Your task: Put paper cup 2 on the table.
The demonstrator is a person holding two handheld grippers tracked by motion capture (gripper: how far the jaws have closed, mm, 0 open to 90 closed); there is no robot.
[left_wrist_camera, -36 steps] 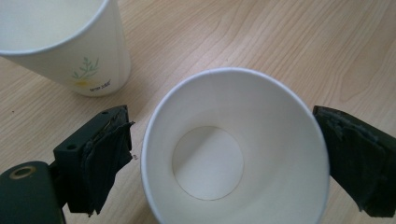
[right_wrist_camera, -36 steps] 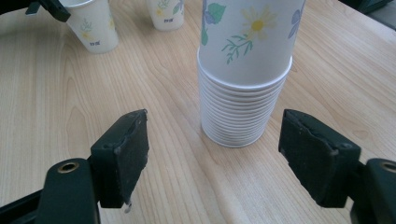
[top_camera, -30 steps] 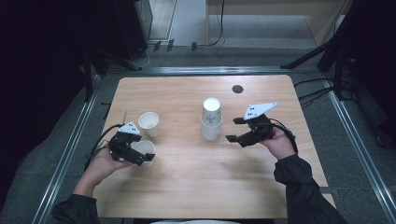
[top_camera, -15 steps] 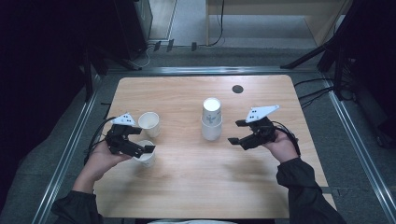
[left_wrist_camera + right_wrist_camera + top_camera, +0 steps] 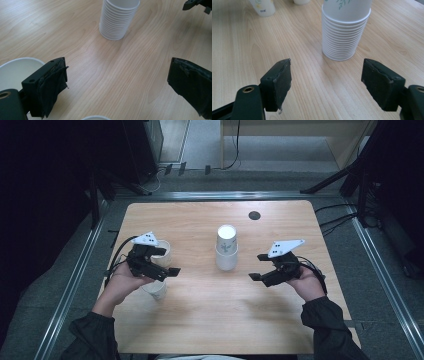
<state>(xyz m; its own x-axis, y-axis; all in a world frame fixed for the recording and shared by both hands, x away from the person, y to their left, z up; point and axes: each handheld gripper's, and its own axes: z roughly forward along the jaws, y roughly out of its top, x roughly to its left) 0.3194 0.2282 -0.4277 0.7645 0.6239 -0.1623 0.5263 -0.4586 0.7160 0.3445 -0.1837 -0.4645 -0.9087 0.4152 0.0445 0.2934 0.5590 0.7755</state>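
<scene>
Since earlier, left tongs (image 5: 167,267) lifted off single paper cup (image 5: 156,289), released; right tongs (image 5: 258,267) released, unmoved; ribbed white cup stack (image 5: 226,248).

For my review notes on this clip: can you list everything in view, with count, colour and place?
stack of paper cups: one, white with a green print, upside down at table centre
single paper cups: two, white, upright at the table's left, far one, near one
black disc: one, far edge of the table
table: one, light wood
left tool: black, open, over the single cups
right tool: black, open, right of the stack
</scene>
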